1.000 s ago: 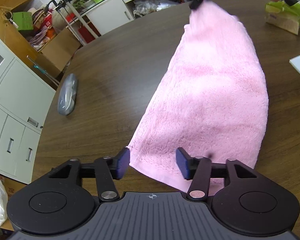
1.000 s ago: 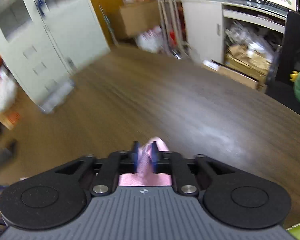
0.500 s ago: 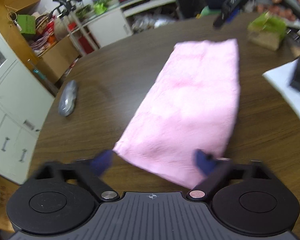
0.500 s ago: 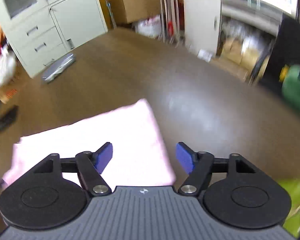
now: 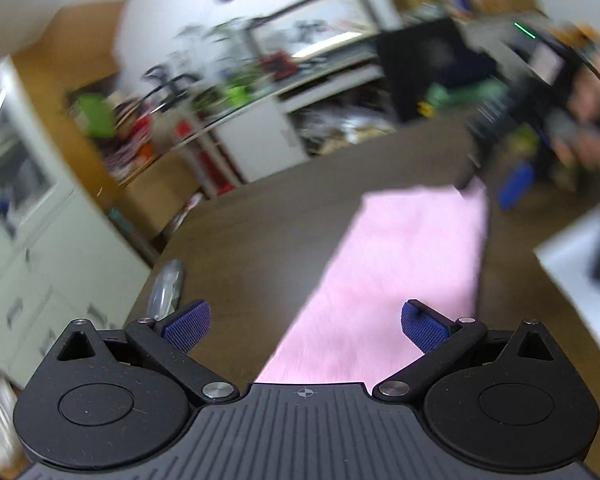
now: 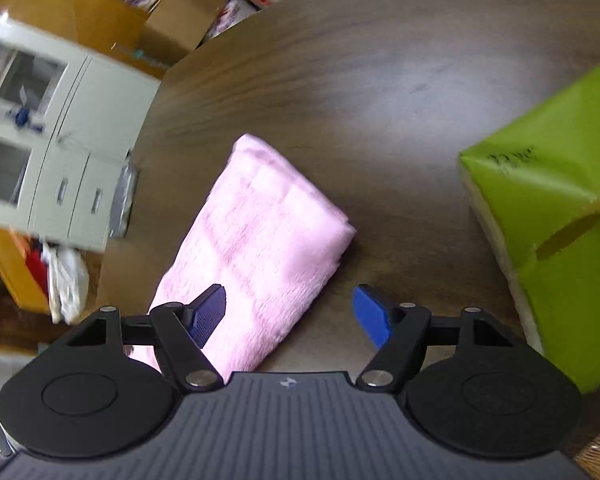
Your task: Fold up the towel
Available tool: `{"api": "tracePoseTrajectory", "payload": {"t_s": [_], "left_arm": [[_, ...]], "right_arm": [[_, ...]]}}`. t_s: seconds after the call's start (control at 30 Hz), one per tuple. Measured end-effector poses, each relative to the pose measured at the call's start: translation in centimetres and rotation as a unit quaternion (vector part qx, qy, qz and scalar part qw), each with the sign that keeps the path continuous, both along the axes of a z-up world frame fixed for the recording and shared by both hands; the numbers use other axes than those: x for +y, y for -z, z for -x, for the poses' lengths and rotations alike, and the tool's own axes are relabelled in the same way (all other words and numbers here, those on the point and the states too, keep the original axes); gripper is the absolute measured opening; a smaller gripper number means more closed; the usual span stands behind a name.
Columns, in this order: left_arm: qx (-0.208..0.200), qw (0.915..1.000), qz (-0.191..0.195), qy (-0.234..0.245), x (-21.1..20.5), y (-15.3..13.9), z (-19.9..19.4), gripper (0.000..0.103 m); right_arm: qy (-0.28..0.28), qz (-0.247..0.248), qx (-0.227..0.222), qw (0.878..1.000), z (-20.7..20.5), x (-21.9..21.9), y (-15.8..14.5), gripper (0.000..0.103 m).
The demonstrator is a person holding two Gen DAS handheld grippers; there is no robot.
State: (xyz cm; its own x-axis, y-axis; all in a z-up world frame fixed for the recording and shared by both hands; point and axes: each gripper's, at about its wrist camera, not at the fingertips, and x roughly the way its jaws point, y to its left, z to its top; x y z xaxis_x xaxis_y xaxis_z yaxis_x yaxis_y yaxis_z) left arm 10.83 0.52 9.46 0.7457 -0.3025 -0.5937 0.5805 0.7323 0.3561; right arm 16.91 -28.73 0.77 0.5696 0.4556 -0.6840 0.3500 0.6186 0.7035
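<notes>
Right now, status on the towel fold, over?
Both hand-held grippers open: left, right just closing slightly, pinching nothing. Towel lies folded on table. Green box close beside.

The left gripper (image 5: 305, 326), black with blue ribbed pads, fills the bottom of the frame, its jaws spread wide with nothing pressed between them. A pink fluffy towel (image 5: 404, 276) lies as a long strip on the dark brown wooden table (image 5: 268, 240), running from bottom centre toward the upper right. At its far corner sits the blurred right gripper (image 5: 496, 160). A grey oblong object (image 5: 165, 286) lies near the table's left edge.
</notes>
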Motion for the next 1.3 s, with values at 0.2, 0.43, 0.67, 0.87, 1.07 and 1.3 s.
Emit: {"api": "tracePoseTrajectory", "payload": {"t_s": [0.2,0.43,0.67,0.87,1.07,1.3], "left_arm": [[0.033,0.9987,-0.035,-0.015,-2.4,3.3,-2.0,0.103],[0.109,0.9922,-0.059,0.016,-3.6,6.6,-2.7,0.103],[0.115,0.9933,-0.005,0.016,-0.3,7.0,-1.6,0.103],[0.151,0.9862,0.067,-0.003,7.6,5.3,0.1,0.103],[0.200,0.9772,0.049,-0.053,12.1,7.7,0.8,0.103],[0.201,0.9782,0.039,-0.033,13.8,7.5,2.7,0.103]], "right_arm": [[0.025,-0.013,-0.019,0.999,-2.2,0.2,1.6,0.037],[-0.003,0.069,-0.077,0.995,-2.0,1.4,0.5,0.009],[-0.181,0.255,-0.234,0.921,1.0,10.6,-7.6,0.009],[-0.317,0.322,-0.298,0.841,4.9,18.4,-9.8,0.009],[-0.397,0.305,-0.317,0.806,6.9,24.3,-10.2,0.009],[-0.430,0.314,-0.297,0.793,7.4,30.2,-9.0,0.009]]}}
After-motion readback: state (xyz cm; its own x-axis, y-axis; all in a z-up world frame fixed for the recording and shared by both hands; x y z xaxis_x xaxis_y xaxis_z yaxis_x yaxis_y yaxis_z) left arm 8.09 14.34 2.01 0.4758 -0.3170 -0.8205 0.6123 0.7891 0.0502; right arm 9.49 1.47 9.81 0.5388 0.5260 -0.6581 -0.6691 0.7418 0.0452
